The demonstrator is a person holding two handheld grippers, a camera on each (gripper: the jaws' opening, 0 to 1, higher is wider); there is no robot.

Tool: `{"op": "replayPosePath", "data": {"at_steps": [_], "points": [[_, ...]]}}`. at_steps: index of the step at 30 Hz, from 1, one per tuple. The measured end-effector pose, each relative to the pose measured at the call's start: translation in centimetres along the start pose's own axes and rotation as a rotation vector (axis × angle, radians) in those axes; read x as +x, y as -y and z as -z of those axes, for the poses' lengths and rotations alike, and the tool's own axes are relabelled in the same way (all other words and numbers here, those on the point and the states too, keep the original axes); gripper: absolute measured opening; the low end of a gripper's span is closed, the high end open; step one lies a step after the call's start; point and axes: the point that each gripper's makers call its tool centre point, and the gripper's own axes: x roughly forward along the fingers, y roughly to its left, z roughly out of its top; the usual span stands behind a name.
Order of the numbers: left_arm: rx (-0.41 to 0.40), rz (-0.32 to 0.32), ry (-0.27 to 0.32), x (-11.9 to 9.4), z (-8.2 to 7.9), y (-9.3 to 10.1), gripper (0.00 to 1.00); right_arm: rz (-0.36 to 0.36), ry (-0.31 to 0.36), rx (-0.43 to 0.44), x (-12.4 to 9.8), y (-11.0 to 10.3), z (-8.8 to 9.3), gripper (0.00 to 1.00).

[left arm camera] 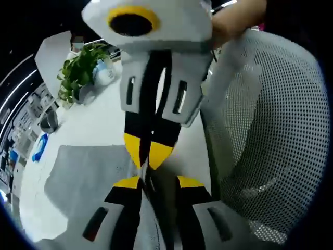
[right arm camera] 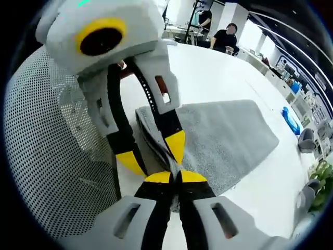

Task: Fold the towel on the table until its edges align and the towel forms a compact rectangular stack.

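A grey towel (left arm camera: 86,177) lies on the white table (left arm camera: 99,120), one edge lifted toward the near side. My left gripper (left arm camera: 151,179) is shut on that raised edge, with cloth running down between its jaws. My right gripper (left arm camera: 149,153) comes in from above, tip to tip with the left one, and pinches the same edge. In the right gripper view the towel (right arm camera: 223,138) spreads out to the right over the table (right arm camera: 208,73). There my right gripper (right arm camera: 175,178) is shut on the bunched edge, with the left gripper (right arm camera: 156,151) just above it on the same fold.
A white mesh chair (left arm camera: 270,130) (right arm camera: 47,146) stands close beside both grippers. A potted plant (left arm camera: 78,73) and a blue object (left arm camera: 39,148) (right arm camera: 291,122) sit at the table's far side. Seated people (right arm camera: 226,36) are far back.
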Motion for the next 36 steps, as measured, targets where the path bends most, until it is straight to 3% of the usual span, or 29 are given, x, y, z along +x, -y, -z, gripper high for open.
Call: {"op": "replayPosePath", "data": {"at_steps": [1,3,6,9,10,13,16,18,21,22,24,29,33,36], "points": [[0.018,-0.016,-0.024,0.1,0.3,-0.3,0.22,0.001,0.006,-0.004,-0.1,0.0,-0.2,0.01],[0.007,-0.023,-0.018,0.3,0.2,-0.4,0.21,0.006,0.019,-0.007,-0.3,0.0,-0.6,0.01],[0.004,-0.072,-0.021,0.0,0.3,-1.5,0.09,0.011,0.038,-0.003,-0.5,0.2,-0.9,0.01],[-0.144,-0.079,0.009,-0.6,0.2,-2.3,0.07,0.025,0.084,-0.002,-0.7,0.7,-1.4,0.02],[-0.158,-0.082,0.015,-0.8,0.2,-2.5,0.07,0.040,0.120,-0.020,-0.8,1.0,-1.9,0.03],[-0.183,-0.104,0.030,-1.1,0.2,-3.2,0.06,0.080,0.128,-0.125,-0.8,1.3,-2.3,0.12],[-0.172,-0.103,0.029,-1.0,0.1,-2.9,0.06,0.078,0.048,-0.276,-0.1,0.3,-1.6,0.24],[-0.120,-0.098,0.014,-1.0,0.0,-2.5,0.06,0.071,-0.038,-0.389,0.6,-0.2,-0.6,0.18],[-0.044,-0.085,-0.019,-0.7,0.1,-1.9,0.06,0.133,-0.118,-0.604,0.9,0.6,-0.3,0.08],[-0.029,-0.091,-0.031,-0.6,0.1,-1.8,0.06,0.128,-0.115,-0.593,1.0,0.4,-0.3,0.08],[-0.042,-0.082,-0.025,-0.6,0.1,-1.8,0.06,0.092,-0.108,-0.488,1.3,0.0,0.3,0.09],[-0.062,-0.094,-0.019,-0.8,0.1,-2.1,0.06,0.097,-0.106,-0.506,1.3,0.3,0.2,0.10],[-0.067,-0.097,-0.019,-0.6,0.2,-2.0,0.07,0.108,-0.115,-0.473,1.1,0.6,0.0,0.05],[0.081,-0.134,-0.061,-0.7,0.5,-2.4,0.08,0.116,-0.073,-0.383,0.9,1.1,-0.5,0.04]]}}
